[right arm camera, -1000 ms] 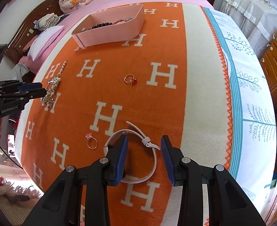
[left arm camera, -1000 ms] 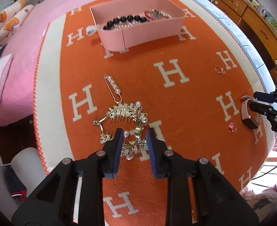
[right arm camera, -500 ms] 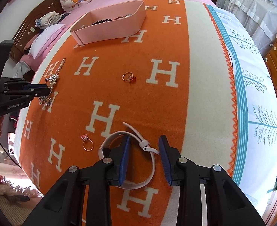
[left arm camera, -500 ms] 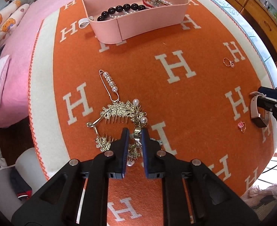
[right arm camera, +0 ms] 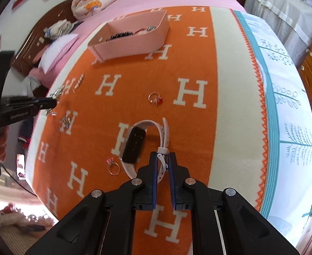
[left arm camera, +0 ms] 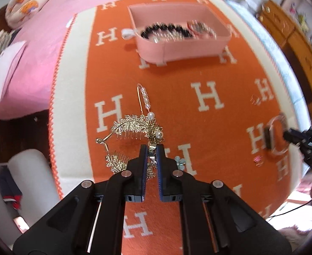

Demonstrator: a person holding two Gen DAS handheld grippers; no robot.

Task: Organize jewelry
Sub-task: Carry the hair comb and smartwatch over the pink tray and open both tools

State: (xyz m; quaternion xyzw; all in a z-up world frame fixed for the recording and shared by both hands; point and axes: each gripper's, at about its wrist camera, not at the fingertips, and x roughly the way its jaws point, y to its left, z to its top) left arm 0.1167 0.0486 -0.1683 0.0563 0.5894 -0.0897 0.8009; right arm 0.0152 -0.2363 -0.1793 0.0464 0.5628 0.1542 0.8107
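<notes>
My left gripper [left arm camera: 151,148] is shut on a gold hair comb set [left arm camera: 134,127] with pearls and holds it lifted above the orange blanket [left arm camera: 198,127]. My right gripper [right arm camera: 162,156] is shut on the strap of a white smart band [right arm camera: 147,140] with a black face, raised off the blanket. A pink tray [left arm camera: 177,31] at the far end holds black beads and other jewelry; it also shows in the right wrist view [right arm camera: 130,36]. A pearl pin [left arm camera: 144,97] lies beyond the comb.
A ring with a red stone [right arm camera: 155,98] lies mid-blanket. A ring with a pink stone [right arm camera: 113,166] lies left of the band. A small blue flower piece [left arm camera: 180,162] lies by my left fingers. Wooden drawers [left arm camera: 294,31] stand to the right of the bed.
Both grippers closed: the left on the gold comb set, the right on the band's strap. Both items have lifted off the blanket, and the views have tilted up.
</notes>
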